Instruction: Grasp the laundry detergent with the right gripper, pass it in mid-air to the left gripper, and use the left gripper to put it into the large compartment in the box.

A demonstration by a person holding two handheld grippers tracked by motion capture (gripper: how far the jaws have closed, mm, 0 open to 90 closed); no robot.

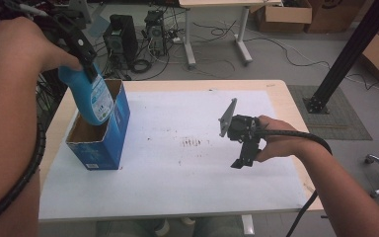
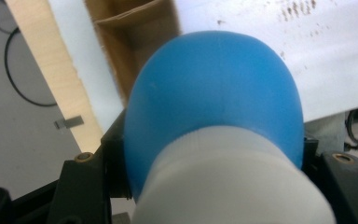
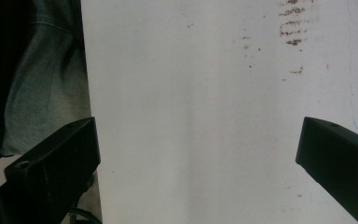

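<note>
Bottle [image 1: 93,98] of blue plastic hangs bottom-first from the left gripper [image 1: 86,61], its lower end already inside the open top of the blue cardboard box [image 1: 98,140] directly beneath the jaws. It looks rigid and smooth, so it could slip or swing if gripped on the rounded body; judged by its size it is likely of moderate weight if full, though how full it is cannot be told. The best hold is where the gripper has it, at the narrow shoulder just under the white cap [image 2: 228,186], where the jaws can bite below the flare. In the left gripper view the jaws stand on either side of that neck, clamped against it, with the box's brown inside showing beyond the bottle. The box is light card and may tip if the bottle drags on its wall. The right gripper [image 1: 240,162] hovers low over the white sheet [image 1: 177,168], well apart from the box, its jaws spread wide with nothing between them
</note>
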